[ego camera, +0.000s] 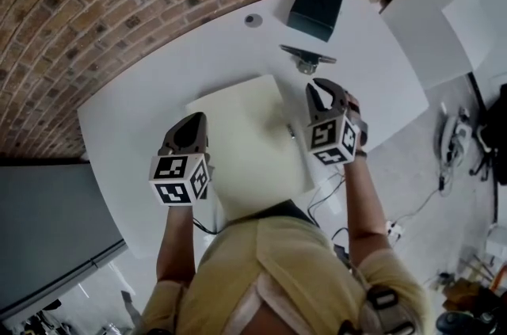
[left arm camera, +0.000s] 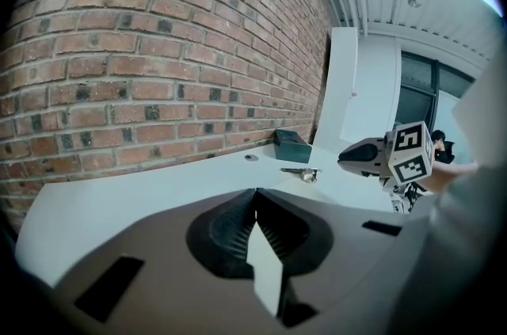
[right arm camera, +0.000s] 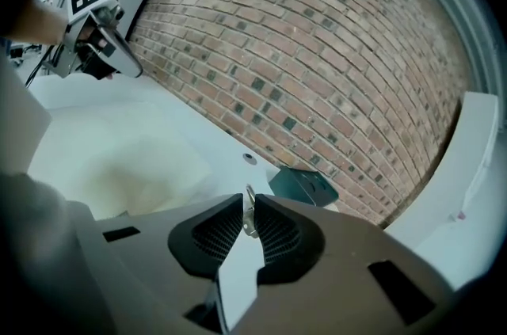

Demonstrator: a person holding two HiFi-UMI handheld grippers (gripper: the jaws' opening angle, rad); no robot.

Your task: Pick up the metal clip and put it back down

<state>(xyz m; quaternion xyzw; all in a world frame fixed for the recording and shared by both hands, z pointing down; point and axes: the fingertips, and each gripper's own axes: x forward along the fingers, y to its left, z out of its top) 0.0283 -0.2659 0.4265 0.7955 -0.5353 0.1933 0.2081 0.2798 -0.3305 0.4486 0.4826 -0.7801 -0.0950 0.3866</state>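
Note:
In the right gripper view a small silver metal clip (right arm camera: 249, 212) stands upright between the ribbed pads, and my right gripper (right arm camera: 249, 204) is shut on it. In the head view the right gripper (ego camera: 321, 91) hangs over the right edge of a cream sheet (ego camera: 238, 137) on the white table (ego camera: 158, 80); the clip is too small to make out there. My left gripper (ego camera: 192, 119) hovers over the sheet's left edge. Its jaws (left arm camera: 255, 197) meet at the tips with nothing between them.
A dark green box (ego camera: 317, 3) sits at the table's far edge by the brick wall. A flat metal piece with a knob (ego camera: 307, 56) lies in front of it. A small round disc (ego camera: 253, 20) is set in the tabletop. A small thin item (ego camera: 291, 131) lies on the sheet.

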